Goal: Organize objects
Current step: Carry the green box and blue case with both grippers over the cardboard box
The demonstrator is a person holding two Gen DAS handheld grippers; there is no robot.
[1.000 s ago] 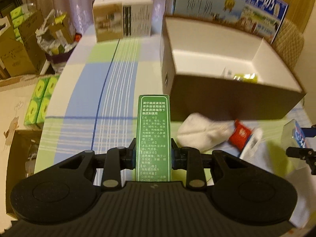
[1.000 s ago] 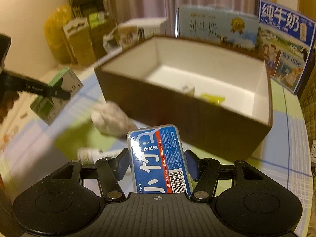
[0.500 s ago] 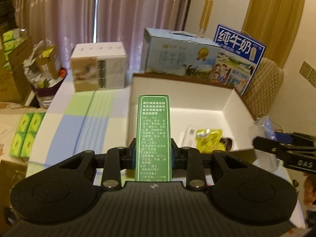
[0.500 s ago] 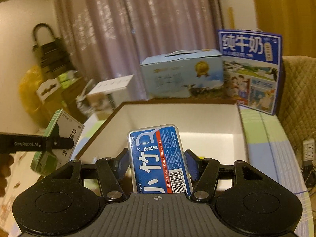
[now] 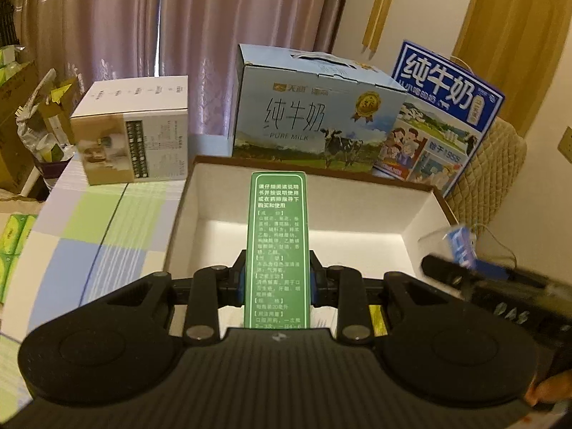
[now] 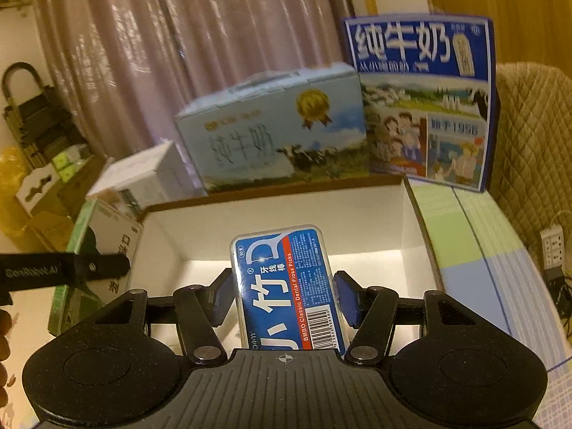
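My left gripper (image 5: 277, 282) is shut on a tall green medicine box (image 5: 277, 236) and holds it above the open brown box with a white inside (image 5: 357, 207). My right gripper (image 6: 282, 296) holds a blue dental floss pick case (image 6: 286, 286) over the same box (image 6: 286, 214); its blue pads (image 6: 345, 296) stand slightly off the case sides. Each gripper shows in the other's view: the right one (image 5: 464, 268) at the right, the left one (image 6: 89, 264) at the left. A yellow packet (image 5: 377, 318) lies inside the box.
Behind the box stand a light-blue milk carton (image 5: 314, 121), a dark-blue milk carton (image 5: 439, 121) and a white-and-tan box (image 5: 136, 132) on a checked tablecloth (image 5: 89, 221). A quilted chair back (image 5: 500, 171) is at the right. Cardboard boxes sit on the floor at left.
Both grippers have risen from table level and moved forward over the open box, carrying their items. The right gripper's pads now look a little spread from the floss case.
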